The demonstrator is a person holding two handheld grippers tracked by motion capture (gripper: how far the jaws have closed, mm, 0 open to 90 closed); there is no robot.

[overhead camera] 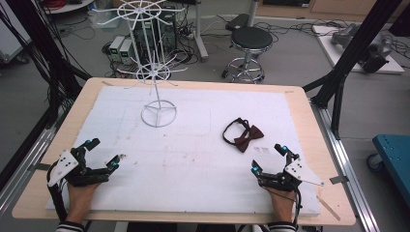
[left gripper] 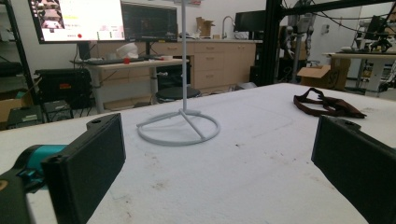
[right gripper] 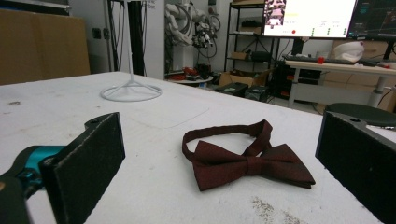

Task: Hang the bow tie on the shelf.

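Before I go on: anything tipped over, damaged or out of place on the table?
Nothing stands out. The white rack stands upright on its ring base at the far side, and the bow tie lies flat with its strap looped behind it. The white mat has some faint dark specks. Both grippers, left and right, rest open and empty.

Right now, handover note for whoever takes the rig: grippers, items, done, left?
Left gripper: open, empty, resting at the near left of the table.
Right gripper: open, empty, near right, aimed at the bow tie.
Bow tie: flat on the white mat, strap looped behind it, just ahead of the right gripper, untouched.
Rack: upright at the far left of the mat, arms bare.
Done: nothing.
Left: likely pick up the bow tie and hang it on the rack.
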